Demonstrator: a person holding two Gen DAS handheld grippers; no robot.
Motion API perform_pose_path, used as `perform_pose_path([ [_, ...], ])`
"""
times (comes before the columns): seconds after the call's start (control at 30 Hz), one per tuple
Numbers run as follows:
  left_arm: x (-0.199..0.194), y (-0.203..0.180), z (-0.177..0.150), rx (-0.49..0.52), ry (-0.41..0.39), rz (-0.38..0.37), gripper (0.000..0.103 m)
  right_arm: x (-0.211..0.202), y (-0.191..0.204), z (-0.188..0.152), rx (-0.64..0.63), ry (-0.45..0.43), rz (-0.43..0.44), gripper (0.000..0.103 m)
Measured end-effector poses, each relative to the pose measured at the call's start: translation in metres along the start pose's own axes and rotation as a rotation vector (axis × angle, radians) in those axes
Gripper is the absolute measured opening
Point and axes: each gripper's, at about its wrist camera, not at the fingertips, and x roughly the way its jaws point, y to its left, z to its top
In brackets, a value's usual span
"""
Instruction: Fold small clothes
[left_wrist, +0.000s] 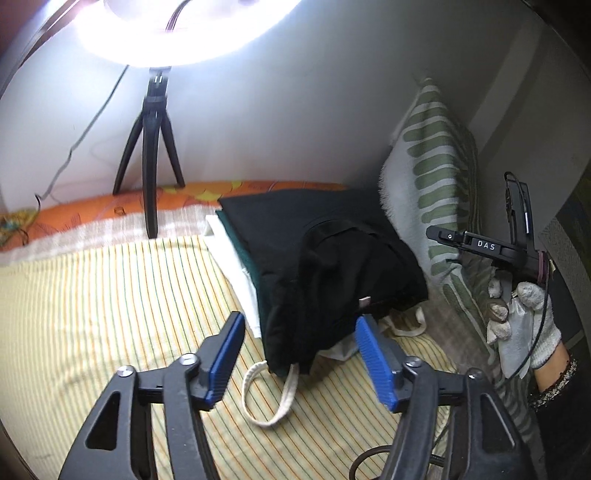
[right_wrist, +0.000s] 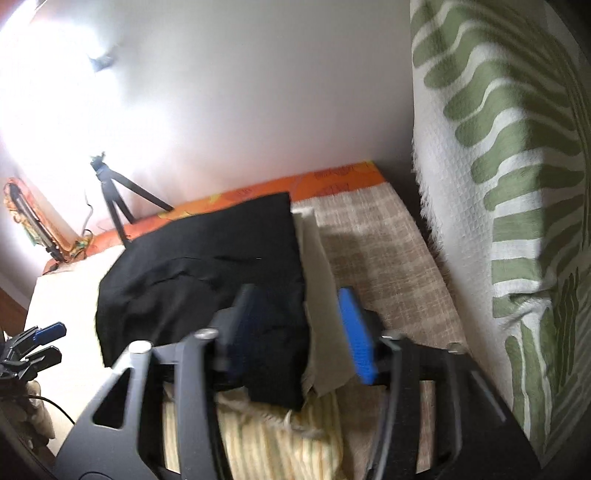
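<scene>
At the bottom of the frame the left gripper (left_wrist: 301, 354) stands with its blue pads (left_wrist: 225, 363) apart, and nothing is pressed between them. Just beyond the pads lies a crumpled black garment (left_wrist: 332, 280) on a yellow striped sheet (left_wrist: 110, 295). A white drawstring loop (left_wrist: 273, 398) comes out from under the garment. The black garment lies on a stack of folded clothes (left_wrist: 280, 210), dark green and white, in the middle of the frame. At the upper left a small black tripod (left_wrist: 149, 155) carries a bright ring light (left_wrist: 184, 33). At the right edge a gloved hand (left_wrist: 524, 325) holds the right gripper (left_wrist: 480, 243), beside a green patterned pillow (left_wrist: 432, 166).
</scene>
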Motion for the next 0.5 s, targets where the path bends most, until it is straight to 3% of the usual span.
perform_pose_path([
  [0.1,-0.017,-0.013,-0.002,0.036,-0.022,0.007,0.072,-0.019,0.015,-0.005,-0.027,-0.023,0.006,0.058],
  [0.23,-0.046,-0.028,-0.008,0.079,-0.057,0.017,0.086,-0.048,0.039,-0.016,-0.05,-0.054,0.023,0.058],
  [0.43,-0.092,-0.041,-0.021,0.112,-0.125,0.048,0.098,-0.09,0.074,-0.035,-0.08,-0.103,0.029,0.059],
  [0.47,-0.1,-0.042,-0.023,0.113,-0.136,0.056,0.1,-0.097,0.08,-0.039,-0.082,-0.109,0.028,0.062],
  [0.5,-0.109,-0.043,-0.027,0.11,-0.146,0.061,0.101,-0.104,0.086,-0.042,-0.084,-0.116,0.025,0.073],
])
